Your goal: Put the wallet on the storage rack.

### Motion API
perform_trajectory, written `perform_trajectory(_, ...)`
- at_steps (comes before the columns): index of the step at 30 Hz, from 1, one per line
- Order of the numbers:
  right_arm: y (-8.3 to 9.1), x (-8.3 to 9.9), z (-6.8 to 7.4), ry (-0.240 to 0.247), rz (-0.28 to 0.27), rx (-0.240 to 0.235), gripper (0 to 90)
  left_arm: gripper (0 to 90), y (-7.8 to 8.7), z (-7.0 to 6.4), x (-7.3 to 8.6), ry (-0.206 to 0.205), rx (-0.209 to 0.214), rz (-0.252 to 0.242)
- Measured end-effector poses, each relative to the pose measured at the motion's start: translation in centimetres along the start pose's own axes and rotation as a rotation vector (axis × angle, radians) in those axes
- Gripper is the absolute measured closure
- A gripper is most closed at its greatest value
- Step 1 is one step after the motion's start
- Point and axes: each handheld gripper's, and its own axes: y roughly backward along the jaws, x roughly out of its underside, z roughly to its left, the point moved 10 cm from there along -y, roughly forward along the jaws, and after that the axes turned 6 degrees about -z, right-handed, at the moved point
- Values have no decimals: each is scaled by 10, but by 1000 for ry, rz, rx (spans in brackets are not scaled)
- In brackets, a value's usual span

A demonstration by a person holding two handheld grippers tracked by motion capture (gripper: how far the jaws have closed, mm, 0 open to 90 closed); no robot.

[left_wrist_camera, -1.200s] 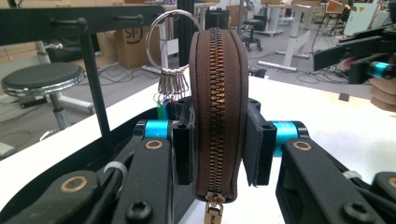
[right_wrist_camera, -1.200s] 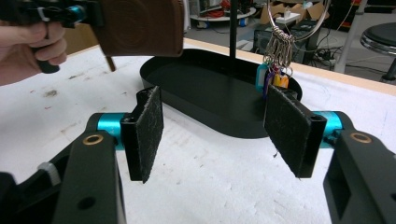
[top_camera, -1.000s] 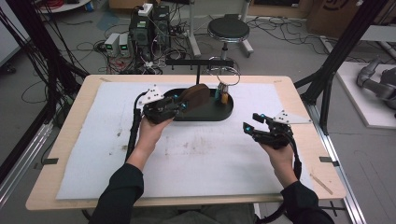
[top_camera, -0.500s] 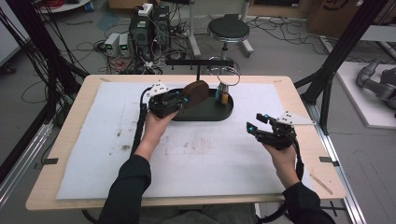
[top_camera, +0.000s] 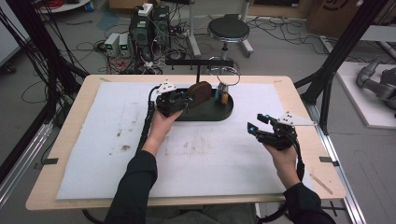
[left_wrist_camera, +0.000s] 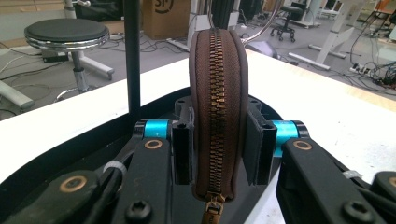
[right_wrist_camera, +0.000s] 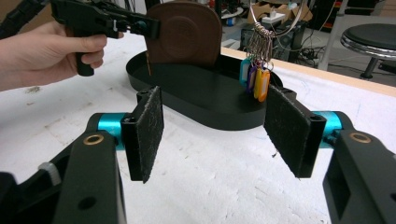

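Pouch (top_camera: 200, 93) stands upright on black tray (top_camera: 219, 112), frame center-top in high view, left gripper (top_camera: 173, 101) at it. Left gripper view: jaws clamped on pouch (left_wrist_camera: 217, 107); grip evenly, clear of zipper. Right gripper view: right gripper (right_wrist_camera: 215, 125) jaws apart, idle over table (right_wrist_camera: 224, 186).

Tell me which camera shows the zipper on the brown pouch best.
The left gripper view: the zipper runs up the brown pouch, pinched by the left gripper. The right gripper view shows its flat side; the high view shows it small.
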Motion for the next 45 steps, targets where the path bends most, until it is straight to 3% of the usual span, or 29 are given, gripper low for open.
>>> perform_trajectory(10,-1,1,1,5,4,-2,388,685,-10,4,19,43,8,30)
perform_trajectory(18,-1,1,1,11,8,-3,391,684,-18,5,32,16,4,61)
perform_trajectory(28,-1,1,2,23,8,0,392,674,-16,14,37,32,-24,72)
perform_trajectory(35,-1,1,2,22,11,1,392,666,-16,16,47,7,-39,132)
perform_trajectory(39,-1,1,2,24,10,2,392,655,-16,16,47,-3,-46,139)
perform_trajectory(45,-1,1,2,22,12,1,392,540,-15,15,50,-32,-65,179)
